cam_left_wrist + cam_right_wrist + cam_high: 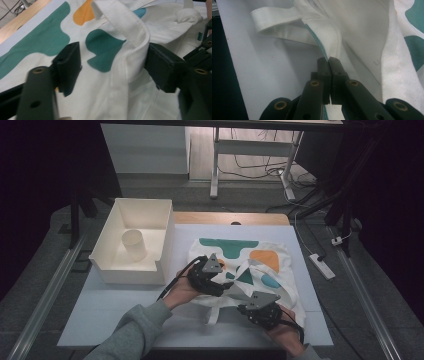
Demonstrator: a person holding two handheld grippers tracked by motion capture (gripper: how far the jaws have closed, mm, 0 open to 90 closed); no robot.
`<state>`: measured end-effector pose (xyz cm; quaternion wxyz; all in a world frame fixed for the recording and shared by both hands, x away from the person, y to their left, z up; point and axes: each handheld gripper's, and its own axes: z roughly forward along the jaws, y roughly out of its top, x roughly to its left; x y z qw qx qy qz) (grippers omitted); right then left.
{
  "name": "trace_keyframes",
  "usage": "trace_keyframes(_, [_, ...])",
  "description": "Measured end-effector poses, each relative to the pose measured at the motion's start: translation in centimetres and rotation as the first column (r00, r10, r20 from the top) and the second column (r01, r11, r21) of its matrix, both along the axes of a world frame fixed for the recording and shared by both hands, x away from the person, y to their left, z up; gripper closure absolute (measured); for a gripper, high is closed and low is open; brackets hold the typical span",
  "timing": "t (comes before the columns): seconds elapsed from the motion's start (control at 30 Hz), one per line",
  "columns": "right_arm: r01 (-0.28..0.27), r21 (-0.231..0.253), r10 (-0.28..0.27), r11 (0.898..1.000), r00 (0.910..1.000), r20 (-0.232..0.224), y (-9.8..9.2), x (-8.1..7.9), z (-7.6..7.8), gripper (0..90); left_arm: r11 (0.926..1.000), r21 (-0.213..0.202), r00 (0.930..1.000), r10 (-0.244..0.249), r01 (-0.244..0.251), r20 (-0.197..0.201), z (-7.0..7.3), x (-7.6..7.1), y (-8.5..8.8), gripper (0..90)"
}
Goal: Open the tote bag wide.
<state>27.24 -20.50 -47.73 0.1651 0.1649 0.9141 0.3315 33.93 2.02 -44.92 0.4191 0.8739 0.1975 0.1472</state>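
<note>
High view: white tote bag (260, 265) with teal and orange shapes near tabletop's (110, 310) right edge. Left gripper view: left claw (112, 66) partly open, straddling a strap. Right gripper view: right claw (328, 63) pinched on bag's hem. No legible writing.

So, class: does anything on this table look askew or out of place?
The tote bag lies rumpled, not flat: its rim is folded back, one strap arches between the left gripper's open jaws. The cup in the white box looks tidy.
</note>
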Motion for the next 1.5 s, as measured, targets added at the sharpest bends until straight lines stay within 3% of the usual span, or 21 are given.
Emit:
trace_keyframes(0.1, [0.001,0.004,-0.001,1.0,1.0,0.001,0.0,0.1,0.0,89.2,0.9989,0.027,0.9991,-0.04,0.04,0.013,-0.2,0.1,-1.0,38.6])
trace_keyframes(0.13, [-0.001,0.008,0.001,1.0,1.0,-0.002,-0.1,0.1,0.0,89.2,0.9981,0.035,0.9985,-0.052,0.052,0.013,-0.3,0.2,-1.3,44.7])
trace_keyframes(0.33, [0.003,0.019,-0.003,1.0,1.0,-0.006,-0.2,0.2,0.0,89.2,0.9936,0.06,0.9954,-0.095,0.096,-0.013,-0.8,0.8,-1.8,59.4])
trace_keyframes(0.37, [0.003,0.019,-0.003,1.0,1.0,-0.006,-0.2,0.2,0.0,89.2,0.9931,0.064,0.9951,-0.098,0.099,-0.015,-0.8,0.9,-1.8,59.4])
trace_keyframes(0.43, [0.001,0.014,-0.001,1.0,1.0,-0.006,-0.2,0.2,0.0,89.1,0.9917,0.087,0.9955,-0.095,0.095,-0.008,-1.0,1.0,-1.8,69.0])
trace_keyframes(0.53, [0.001,0.017,0.0,1.0,1.0,-0.007,-0.1,0.3,-0.1,89.1,0.9902,0.097,0.9949,-0.099,0.101,-0.018,-1.1,1.2,-1.7,76.5])
trace_keyframes(0.7, [-0.003,0.016,0.004,1.0,1.0,-0.006,-0.1,0.2,0.0,89.1,0.9911,0.106,0.9968,-0.08,0.08,0.0,-1.1,1.2,-1.6,81.0])
trace_keyframes(0.87, [-0.034,0.027,0.034,0.999,0.9993,-0.016,0.2,-0.2,0.2,89.2,0.9981,0.061,0.9999,-0.012,0.011,0.012,-0.7,1.9,-0.7,82.1])
trace_keyframes(1.03, [-0.1,0.029,0.101,0.995,0.9945,-0.029,0.9,-1.2,0.6,89.5,0.999,0.022,0.9993,0.038,-0.038,0.008,-0.4,2.6,0.3,82.2])
trace_keyframes(1.07, [-0.111,0.028,0.112,0.993,0.9932,-0.031,1.0,-1.4,0.6,89.5,0.9979,-0.003,0.9979,0.065,-0.065,0.006,-0.2,3.0,0.8,82.2])
trace_keyframes(1.1, [-0.12,0.027,0.121,0.992,0.9922,-0.031,1.0,-1.7,0.6,89.5,0.9979,-0.003,0.9979,0.065,-0.065,0.006,-0.2,3.0,0.8,82.2])
trace_keyframes(1.17, [-0.121,0.03,0.122,0.992,0.9918,-0.036,1.0,-2.2,0.5,89.5,0.9934,-0.057,0.995,0.099,-0.099,-0.015,0.0,3.5,1.7,82.2])
trace_keyframes(1.23, [-0.118,0.035,0.12,0.992,0.9918,-0.045,0.9,-2.6,0.4,89.6,0.9899,-0.076,0.9928,0.118,-0.119,-0.021,0.2,3.6,2.2,82.2])
trace_keyframes(1.5, [-0.152,0.015,0.152,0.988,0.9858,-0.071,1.1,-3.5,-0.1,89.6,0.9873,-0.075,0.9901,0.139,-0.14,-0.017,0.2,3.8,2.5,82.1])
